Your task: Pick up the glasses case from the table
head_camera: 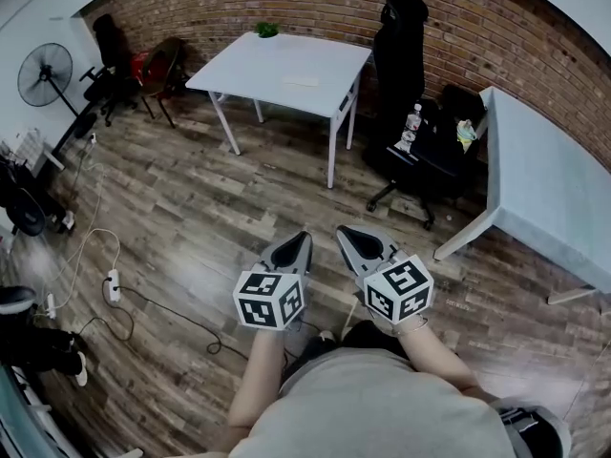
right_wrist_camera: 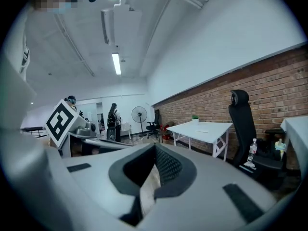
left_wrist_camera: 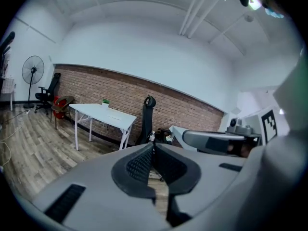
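Note:
Both grippers are held side by side over the wooden floor, well short of the white table at the far wall. A pale flat object lies on that table, too small to tell whether it is the glasses case. My left gripper is shut, its dark pads meeting with nothing between them. The jaws of my right gripper are likewise closed and empty. In the right gripper view the white table stands ahead by the brick wall.
A small potted plant sits at the table's back edge. A black office chair and a second chair holding a bottle stand right of it. A grey table fills the right. A fan, cables and a power strip lie left.

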The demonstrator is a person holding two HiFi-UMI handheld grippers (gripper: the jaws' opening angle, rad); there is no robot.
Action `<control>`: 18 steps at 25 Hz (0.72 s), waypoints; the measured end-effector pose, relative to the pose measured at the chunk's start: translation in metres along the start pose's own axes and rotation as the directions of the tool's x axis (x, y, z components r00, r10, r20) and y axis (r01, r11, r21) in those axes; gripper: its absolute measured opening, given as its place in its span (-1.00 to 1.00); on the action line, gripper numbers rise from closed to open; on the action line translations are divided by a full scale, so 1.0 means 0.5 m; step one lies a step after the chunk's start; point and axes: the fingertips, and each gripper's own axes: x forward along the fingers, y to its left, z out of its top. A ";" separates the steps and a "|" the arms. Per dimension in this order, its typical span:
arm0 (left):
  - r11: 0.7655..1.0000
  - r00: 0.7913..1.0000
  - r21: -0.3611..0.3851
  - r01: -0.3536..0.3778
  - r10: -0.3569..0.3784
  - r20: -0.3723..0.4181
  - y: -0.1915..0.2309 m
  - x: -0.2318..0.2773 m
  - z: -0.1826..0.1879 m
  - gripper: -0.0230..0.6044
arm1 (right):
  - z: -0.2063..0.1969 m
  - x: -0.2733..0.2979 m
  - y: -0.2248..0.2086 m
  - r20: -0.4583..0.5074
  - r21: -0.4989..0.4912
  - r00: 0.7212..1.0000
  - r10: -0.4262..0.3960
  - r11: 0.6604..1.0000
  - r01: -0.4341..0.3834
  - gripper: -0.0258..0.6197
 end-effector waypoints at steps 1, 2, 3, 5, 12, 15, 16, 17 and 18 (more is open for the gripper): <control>1.000 1.000 -0.015 0.002 -0.002 0.001 0.008 -0.001 -0.004 -0.89 | -0.007 0.005 0.003 -0.008 0.005 1.000 -0.001 1.000 0.001 -0.92; 1.000 1.000 -0.027 0.005 -0.005 0.001 0.016 0.001 -0.009 -0.89 | -0.015 0.011 0.004 -0.019 0.011 1.000 -0.001 1.000 0.002 -0.92; 0.999 1.000 -0.035 0.006 -0.007 -0.005 0.023 0.004 -0.014 -0.89 | -0.023 0.016 0.004 -0.032 0.016 1.000 -0.002 1.000 0.002 -0.92; 0.999 0.999 -0.039 0.004 -0.005 -0.032 0.036 0.016 -0.030 -0.89 | -0.034 0.028 -0.003 -0.049 0.017 0.999 -0.006 1.000 0.007 -0.92; 0.998 0.999 -0.058 -0.010 0.007 -0.051 0.096 0.086 -0.022 -0.89 | -0.047 0.113 -0.057 -0.059 0.038 0.998 0.009 0.999 -0.007 -0.92; 0.999 0.998 -0.044 -0.031 0.029 -0.049 0.133 0.143 0.000 -0.89 | -0.043 0.171 -0.112 -0.059 0.031 0.998 0.021 0.999 -0.019 -0.92; 0.998 0.998 -0.043 -0.038 0.036 -0.044 0.147 0.162 0.010 -0.89 | -0.037 0.192 -0.134 -0.055 0.033 0.998 0.024 0.999 -0.022 -0.92; 0.998 0.998 -0.043 -0.044 0.043 -0.041 0.161 0.182 0.019 -0.89 | -0.029 0.215 -0.155 -0.050 0.035 0.998 0.030 0.999 -0.028 -0.92; 0.998 0.998 -0.043 -0.047 0.046 -0.043 0.175 0.204 0.028 -0.89 | -0.020 0.239 -0.176 -0.044 0.036 0.998 0.038 0.999 -0.037 -0.92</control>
